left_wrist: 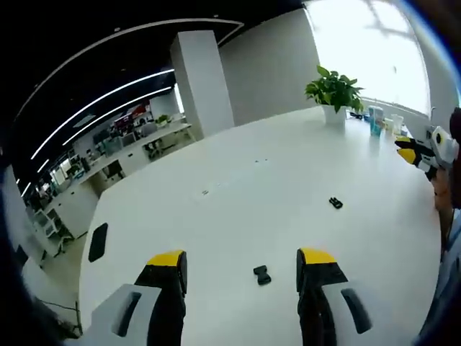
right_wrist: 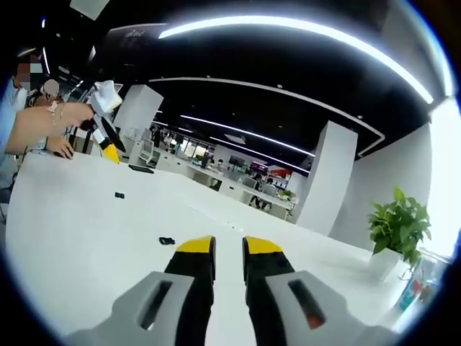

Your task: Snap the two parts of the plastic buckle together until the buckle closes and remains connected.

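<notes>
The left tongs (left_wrist: 243,261) stood spread wide and released, gripping nothing, above the white tabletop (left_wrist: 238,180). The right tongs (right_wrist: 228,249) were drawn nearly closed with only a thin gap, nothing between them. Two buckle parts were counted, well apart: the nearer buckle part (left_wrist: 262,274) lay between the left jaws, the farther buckle part (left_wrist: 336,203) mid-table. The left gripper view alone showed a dark flat object (left_wrist: 98,242), possibly a phone, at the table's edge. The right gripper view showed a person's hand (right_wrist: 72,114). One potted plant (left_wrist: 333,92) stood by the window.
</notes>
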Action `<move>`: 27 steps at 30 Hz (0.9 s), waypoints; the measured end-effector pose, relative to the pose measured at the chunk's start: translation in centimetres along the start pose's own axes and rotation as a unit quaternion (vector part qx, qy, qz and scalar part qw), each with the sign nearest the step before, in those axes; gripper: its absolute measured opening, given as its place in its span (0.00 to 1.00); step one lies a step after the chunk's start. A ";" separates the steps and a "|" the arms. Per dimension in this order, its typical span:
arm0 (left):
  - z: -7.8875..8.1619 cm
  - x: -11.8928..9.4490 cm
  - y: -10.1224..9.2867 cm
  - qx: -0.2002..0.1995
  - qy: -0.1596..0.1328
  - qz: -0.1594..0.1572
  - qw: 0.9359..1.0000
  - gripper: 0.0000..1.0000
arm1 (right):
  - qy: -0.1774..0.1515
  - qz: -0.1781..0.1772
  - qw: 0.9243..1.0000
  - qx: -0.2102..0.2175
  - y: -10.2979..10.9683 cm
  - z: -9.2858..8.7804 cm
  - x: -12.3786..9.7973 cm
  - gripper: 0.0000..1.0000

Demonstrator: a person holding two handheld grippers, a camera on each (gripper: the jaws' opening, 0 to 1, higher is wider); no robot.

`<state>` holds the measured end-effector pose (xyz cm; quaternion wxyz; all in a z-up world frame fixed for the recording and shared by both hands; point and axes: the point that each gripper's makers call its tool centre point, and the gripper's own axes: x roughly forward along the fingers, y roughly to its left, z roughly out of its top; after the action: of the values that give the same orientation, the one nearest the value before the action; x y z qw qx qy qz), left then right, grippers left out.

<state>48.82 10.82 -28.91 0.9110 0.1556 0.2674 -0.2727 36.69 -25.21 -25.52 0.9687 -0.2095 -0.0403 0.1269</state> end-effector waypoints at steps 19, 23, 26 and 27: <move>-3.1 4.2 -1.2 -0.006 0.114 -0.025 0.993 0.60 | 0.015 0.006 1.000 -0.008 0.3 -0.6 0.3 0.15; -3.9 4.9 -1.5 -0.003 0.138 -0.030 0.990 0.55 | 0.016 0.007 1.000 -0.009 0.4 -0.6 0.3 0.15; -4.9 5.5 -1.8 -0.004 0.156 -0.029 0.987 0.55 | 0.017 0.009 1.000 -0.010 0.5 -0.7 0.3 0.15; -5.2 5.6 -1.9 -0.005 0.162 -0.030 0.986 0.54 | 0.018 0.009 1.000 -0.010 0.5 -0.7 0.3 0.15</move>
<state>49.66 9.22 -36.57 0.8475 0.1855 0.4177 -0.2698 36.95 -24.93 -26.35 0.9658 -0.2221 -0.0224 0.1318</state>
